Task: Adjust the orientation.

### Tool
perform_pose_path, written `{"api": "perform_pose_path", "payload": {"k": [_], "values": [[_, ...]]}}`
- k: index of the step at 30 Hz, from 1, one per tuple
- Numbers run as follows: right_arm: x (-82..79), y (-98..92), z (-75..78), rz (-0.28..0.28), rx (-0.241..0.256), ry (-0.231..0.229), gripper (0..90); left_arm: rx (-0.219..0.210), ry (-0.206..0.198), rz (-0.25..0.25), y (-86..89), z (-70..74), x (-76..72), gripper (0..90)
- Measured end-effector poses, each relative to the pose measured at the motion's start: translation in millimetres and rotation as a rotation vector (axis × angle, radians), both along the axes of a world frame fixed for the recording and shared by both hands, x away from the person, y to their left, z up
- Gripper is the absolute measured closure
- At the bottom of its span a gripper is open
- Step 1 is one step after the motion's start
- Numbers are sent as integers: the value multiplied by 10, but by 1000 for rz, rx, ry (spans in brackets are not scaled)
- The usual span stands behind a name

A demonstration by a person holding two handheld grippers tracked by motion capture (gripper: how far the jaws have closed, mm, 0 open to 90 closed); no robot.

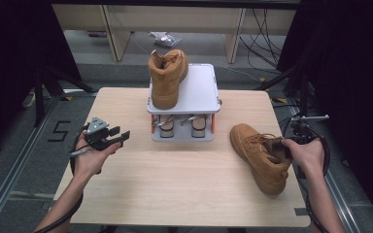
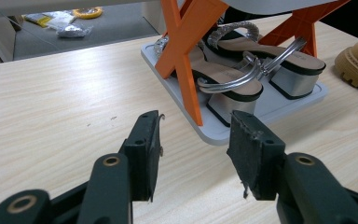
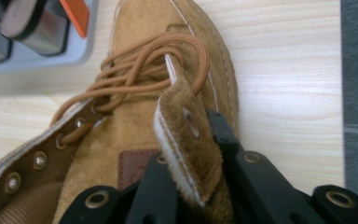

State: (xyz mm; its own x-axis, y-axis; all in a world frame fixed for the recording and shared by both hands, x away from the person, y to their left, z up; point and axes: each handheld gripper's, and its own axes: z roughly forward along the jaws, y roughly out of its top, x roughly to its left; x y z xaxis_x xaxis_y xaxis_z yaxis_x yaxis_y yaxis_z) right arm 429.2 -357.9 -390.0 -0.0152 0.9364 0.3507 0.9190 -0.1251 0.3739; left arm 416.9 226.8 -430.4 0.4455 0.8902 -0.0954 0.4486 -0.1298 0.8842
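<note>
On the table's right side, the right gripper (image 3: 193,186) pinches the tan boot (image 1: 260,155) by its eyelet flap, probably to lift it onto the shoe rack (image 1: 199,87) beside its mate (image 1: 167,77). The left gripper (image 2: 196,154) hovers spread, empty.

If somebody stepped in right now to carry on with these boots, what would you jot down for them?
Right gripper: shut on the collar flap of the boot on the table, right of the rack.
Left gripper: open, holding nothing, above the table left of the rack.
Done: the other boot stands on the rack's top shelf, left side. Sandals sit on the lower shelf.
Left, likely: lift the gripped boot onto the free space beside its partner.
</note>
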Motion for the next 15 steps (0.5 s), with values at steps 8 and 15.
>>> {"api": "perform_pose_path", "payload": {"k": [8, 15], "values": [[31, -11, 88, -34, 58, -13, 847, -10, 3, 1, -3, -36, 38, 529], [49, 15, 200, -70, 88, -46, 847, -8, 6, -4, -28, -47, 35, 529]]}}
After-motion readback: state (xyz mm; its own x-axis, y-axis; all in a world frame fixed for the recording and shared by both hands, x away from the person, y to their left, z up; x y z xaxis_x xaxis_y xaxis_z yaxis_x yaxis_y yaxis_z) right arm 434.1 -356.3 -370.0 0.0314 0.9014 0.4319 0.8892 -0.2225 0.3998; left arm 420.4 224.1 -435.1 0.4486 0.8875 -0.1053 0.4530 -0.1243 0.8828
